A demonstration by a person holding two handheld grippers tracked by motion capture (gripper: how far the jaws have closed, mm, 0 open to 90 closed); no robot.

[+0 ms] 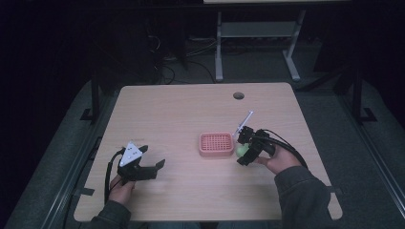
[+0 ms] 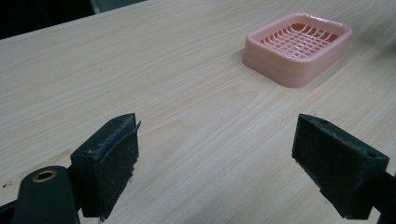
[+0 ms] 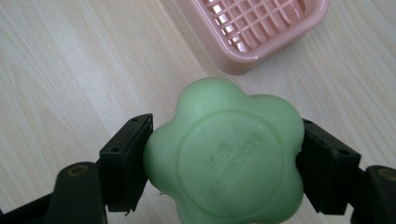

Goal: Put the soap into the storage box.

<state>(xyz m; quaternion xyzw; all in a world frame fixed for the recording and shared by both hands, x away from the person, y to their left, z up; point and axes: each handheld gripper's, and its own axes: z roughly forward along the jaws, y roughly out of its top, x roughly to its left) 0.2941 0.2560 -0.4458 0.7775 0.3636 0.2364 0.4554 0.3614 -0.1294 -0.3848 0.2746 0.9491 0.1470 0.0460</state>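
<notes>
Right gripper point(image 3: 223, 161) clamps the green flower-shaped soap point(image 3: 224, 158) across its lobes, lower centre of frame, beside the pink soap dish point(image 1: 216, 144). Likely hard, slick; the notches help. Left gripper point(image 2: 219, 158) gapes empty.
</notes>
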